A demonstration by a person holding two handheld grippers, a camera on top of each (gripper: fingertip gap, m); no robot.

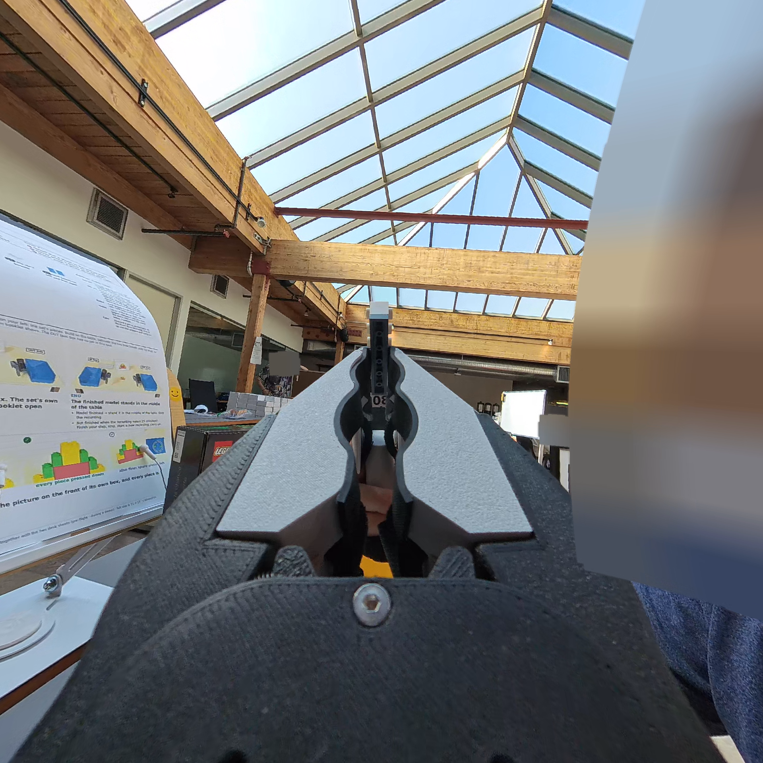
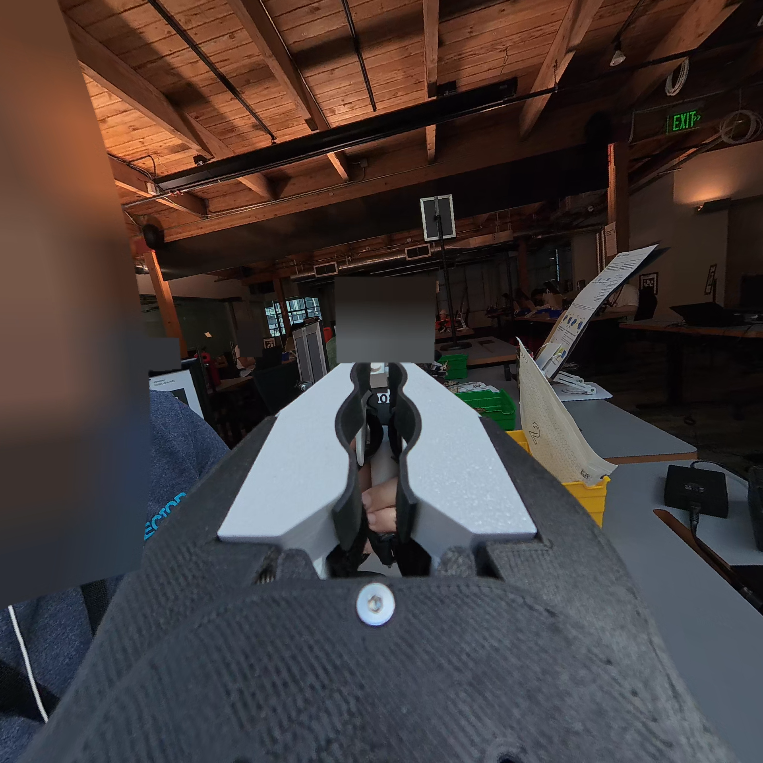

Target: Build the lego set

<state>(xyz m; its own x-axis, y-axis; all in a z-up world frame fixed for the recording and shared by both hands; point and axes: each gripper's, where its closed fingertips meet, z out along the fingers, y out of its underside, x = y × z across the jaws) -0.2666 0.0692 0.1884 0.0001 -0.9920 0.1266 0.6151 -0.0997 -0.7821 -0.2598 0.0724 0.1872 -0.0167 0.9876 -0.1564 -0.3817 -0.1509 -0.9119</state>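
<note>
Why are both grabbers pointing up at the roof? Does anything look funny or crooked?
Yes. The left hand-held gripper tilts up toward the skylight instead of the table, pinching a black beam with a white brick on top. The right hand-held gripper points up too. A paper bag leans crookedly out of the yellow bin.

**Right tongs raised toward the rafters**

The right tongs (image 2: 377, 371) point up and outward, their jaws drawn nearly together around a narrow gap; what sits between the tips is partly hidden by a masking patch. Past them to the right, a grey desk (image 2: 644, 437) carries green bins (image 2: 487, 402), a yellow bin (image 2: 586, 493) with a perforated paper bag (image 2: 549, 429) leaning in it, and a small black box (image 2: 695, 491). An instruction sheet (image 2: 607, 285) stands propped on a stand farther back.
</note>
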